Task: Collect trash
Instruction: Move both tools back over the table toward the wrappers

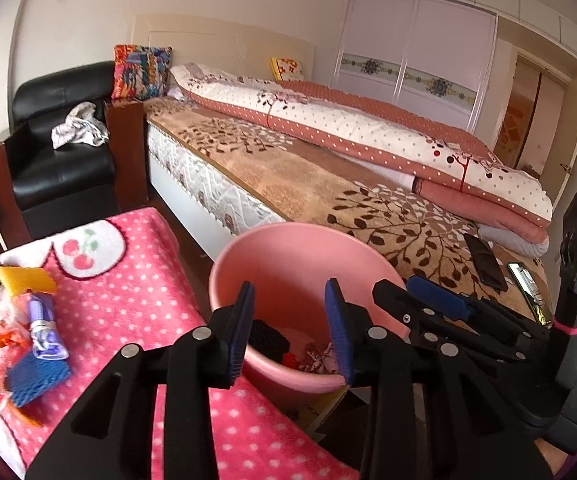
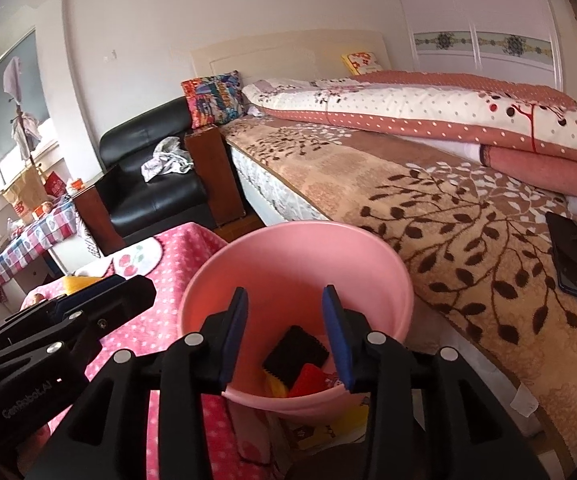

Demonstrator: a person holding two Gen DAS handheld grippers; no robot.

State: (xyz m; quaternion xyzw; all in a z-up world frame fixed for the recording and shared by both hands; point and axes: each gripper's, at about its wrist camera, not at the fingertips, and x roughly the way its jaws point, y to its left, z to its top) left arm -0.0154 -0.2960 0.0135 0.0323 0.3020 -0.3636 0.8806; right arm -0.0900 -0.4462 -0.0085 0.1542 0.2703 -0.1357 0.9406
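Both grippers (image 1: pixel 289 328) (image 2: pixel 284 334) empty above upright bucket (image 2: pixel 288 264).

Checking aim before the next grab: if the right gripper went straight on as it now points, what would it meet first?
The right gripper, open and empty, points down into the pink bucket. It would probably meet the black sponge lying inside first, though depth is unclear.

Left tool (image 1: pixel 290 330): jaws apart, nothing between the pads, angled downward. Right tool (image 2: pixel 284 338): jaws apart, likewise empty, angled downward, set just beside the left tool.
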